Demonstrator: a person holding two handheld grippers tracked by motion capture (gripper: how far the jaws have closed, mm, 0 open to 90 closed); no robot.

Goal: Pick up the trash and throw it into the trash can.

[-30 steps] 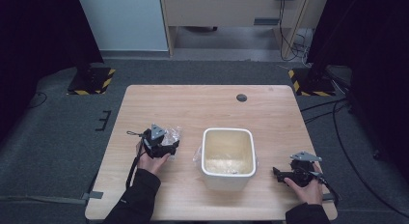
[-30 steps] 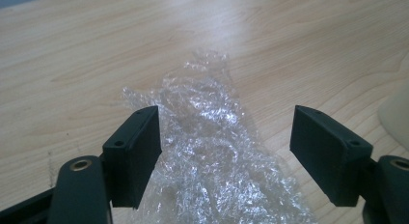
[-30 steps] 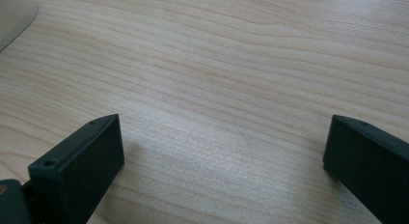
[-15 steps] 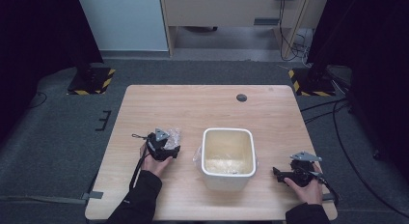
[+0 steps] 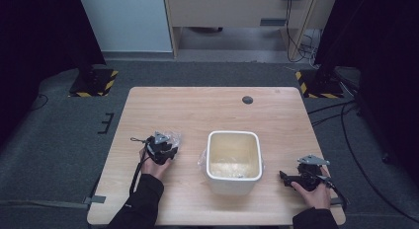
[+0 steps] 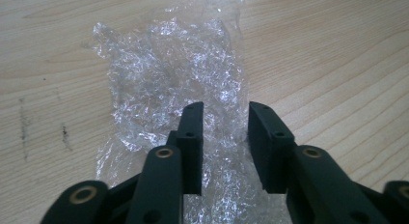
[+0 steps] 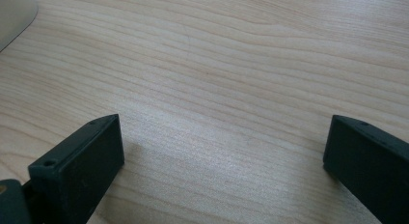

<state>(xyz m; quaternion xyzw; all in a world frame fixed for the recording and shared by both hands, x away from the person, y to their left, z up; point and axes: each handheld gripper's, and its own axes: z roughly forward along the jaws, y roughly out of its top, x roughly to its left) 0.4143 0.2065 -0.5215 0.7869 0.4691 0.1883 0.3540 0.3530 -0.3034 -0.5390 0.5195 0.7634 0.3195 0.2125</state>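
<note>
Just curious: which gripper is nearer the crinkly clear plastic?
Left. The left gripper is over the plastic wrap, fingers closing around it; the right gripper rests beyond the white bin.

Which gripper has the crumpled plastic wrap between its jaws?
The left gripper: its jaws have just been closing around the clear plastic wrap. The right gripper is open over bare table.
</note>
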